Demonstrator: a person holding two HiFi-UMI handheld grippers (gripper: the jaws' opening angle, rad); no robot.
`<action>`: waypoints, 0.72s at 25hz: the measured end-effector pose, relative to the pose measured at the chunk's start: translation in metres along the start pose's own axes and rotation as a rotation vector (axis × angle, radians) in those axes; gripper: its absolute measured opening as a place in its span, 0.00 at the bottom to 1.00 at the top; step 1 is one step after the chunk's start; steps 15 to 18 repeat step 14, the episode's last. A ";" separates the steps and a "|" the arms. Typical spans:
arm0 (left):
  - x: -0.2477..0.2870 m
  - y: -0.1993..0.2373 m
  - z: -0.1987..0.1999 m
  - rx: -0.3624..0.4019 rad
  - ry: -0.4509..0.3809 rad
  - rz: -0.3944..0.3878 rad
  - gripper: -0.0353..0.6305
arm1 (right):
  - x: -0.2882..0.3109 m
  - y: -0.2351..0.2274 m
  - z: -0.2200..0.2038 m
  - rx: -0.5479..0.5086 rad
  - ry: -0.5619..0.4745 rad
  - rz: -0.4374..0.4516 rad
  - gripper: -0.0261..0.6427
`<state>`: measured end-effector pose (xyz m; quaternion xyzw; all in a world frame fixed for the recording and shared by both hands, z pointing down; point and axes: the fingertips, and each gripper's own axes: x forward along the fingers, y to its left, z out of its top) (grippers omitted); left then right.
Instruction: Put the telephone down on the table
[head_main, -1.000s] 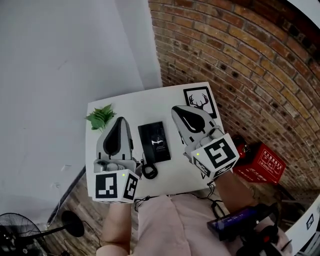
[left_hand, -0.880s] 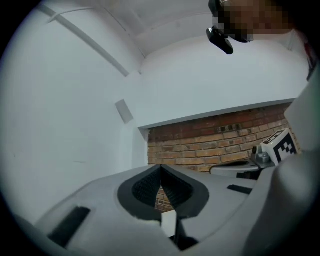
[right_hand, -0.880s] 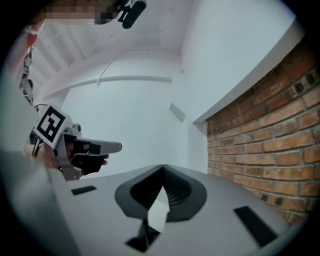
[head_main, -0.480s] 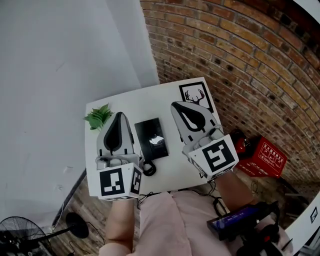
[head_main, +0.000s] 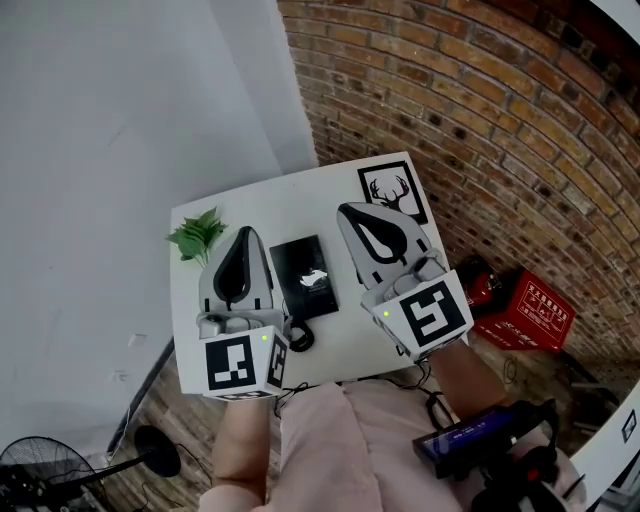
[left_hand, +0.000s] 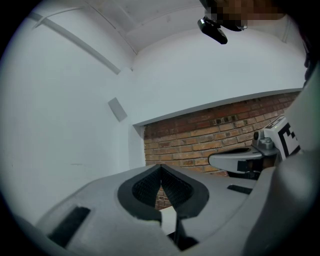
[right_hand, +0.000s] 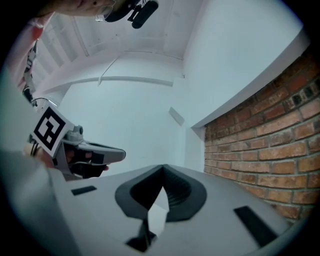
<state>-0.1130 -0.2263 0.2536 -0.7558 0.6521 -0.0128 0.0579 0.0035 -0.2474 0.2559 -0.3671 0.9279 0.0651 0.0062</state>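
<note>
1. The left gripper (left_hand: 160, 169) is clenched on nothing. Its dark ribbed jaws meet at the tip, and only the brick wall (left_hand: 200, 137) shows past them.
2. The right gripper (right_hand: 162, 169) is squeezed closed too, and empty, with its jaws pressed together at the front.
3. Seen from above, the person holds both grippers level over the near half of the table (head_main: 285, 200), pointing away from the body. Each gripper has a cube with square markers at its rear end.
4. The telephone (head_main: 305, 278) lies flat on the white table, between the two grippers. Neither gripper has hold of it.
5. The telephone is black, and its long side runs away from the person. Its coiled cord (head_main: 298, 338) sits at the near end, close to the table edge.
6. A small green plant (head_main: 200, 235) lies at the far left corner of the table, just beyond the left gripper.
7. A framed deer picture (head_main: 392, 192) lies at the far right corner, beyond the tip of the right gripper.
8. The table stands in a corner, with a plain white wall (head_main: 120, 130) to its left.
9. On the floor to the right, beside the brick wall, sits a red box (head_main: 525, 315).
10. A black fan (head_main: 40, 480) stands low on the left.
</note>
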 end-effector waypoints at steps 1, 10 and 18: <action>0.000 0.000 -0.001 0.002 0.005 -0.001 0.06 | 0.000 0.000 0.000 0.001 0.000 0.001 0.04; 0.000 -0.001 -0.006 0.012 0.026 -0.013 0.06 | 0.000 0.000 0.003 -0.002 -0.006 -0.001 0.04; 0.002 -0.002 -0.011 0.014 0.042 -0.032 0.06 | 0.002 -0.001 0.003 -0.002 -0.006 -0.005 0.04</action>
